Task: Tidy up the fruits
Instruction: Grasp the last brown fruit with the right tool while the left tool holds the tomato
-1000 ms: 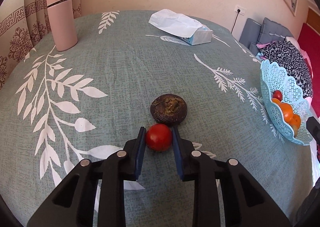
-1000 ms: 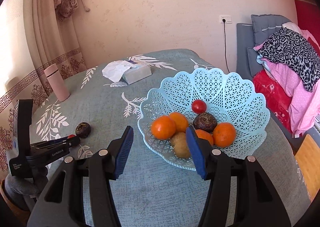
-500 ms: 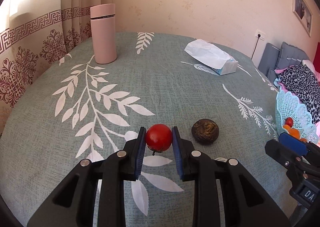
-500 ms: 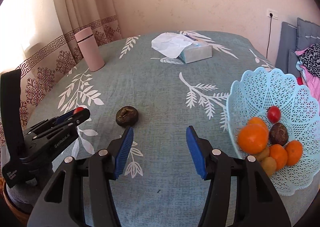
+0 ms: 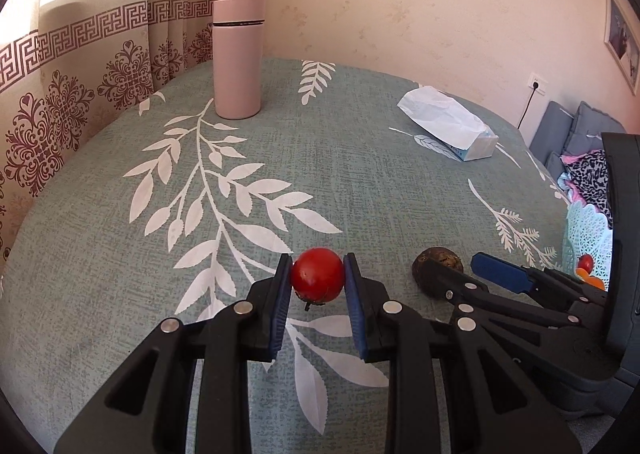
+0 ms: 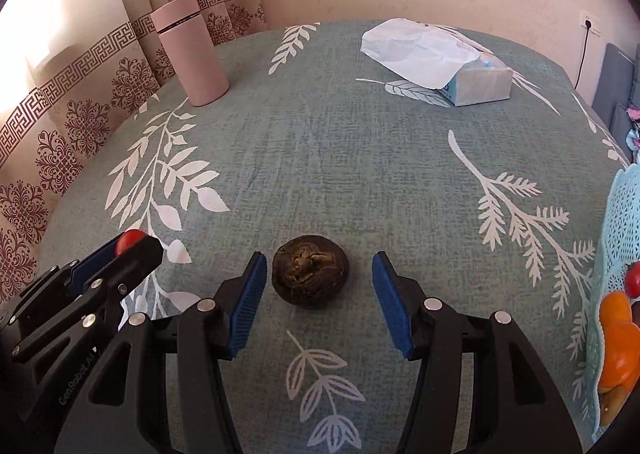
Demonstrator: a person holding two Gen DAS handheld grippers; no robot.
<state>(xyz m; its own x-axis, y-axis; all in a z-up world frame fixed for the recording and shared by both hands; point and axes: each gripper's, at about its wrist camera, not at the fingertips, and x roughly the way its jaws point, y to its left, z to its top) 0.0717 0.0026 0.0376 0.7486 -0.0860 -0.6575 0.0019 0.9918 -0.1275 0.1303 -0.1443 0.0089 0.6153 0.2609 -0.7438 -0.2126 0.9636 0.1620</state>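
Note:
My left gripper (image 5: 317, 282) is shut on a small red tomato (image 5: 317, 278) and holds it above the green tablecloth (image 5: 320, 157). It also shows at the left of the right wrist view (image 6: 128, 244). My right gripper (image 6: 316, 282) is open, its blue pads on either side of a dark brown round fruit (image 6: 310, 275) that lies on the cloth. That fruit also shows in the left wrist view (image 5: 438, 260). The light blue lattice basket (image 6: 620, 221) with oranges and a tomato is at the far right edge.
A tall pink flask (image 6: 189, 49) stands at the back left near the curtain. A tissue pack (image 6: 436, 59) lies at the back right. The table's round edge falls away on the left. Cushions and clothes lie beyond the table on the right.
My left gripper has lifted the tomato off the cloth and turned left. My right gripper has swung from the basket over to the brown fruit and now straddles it.

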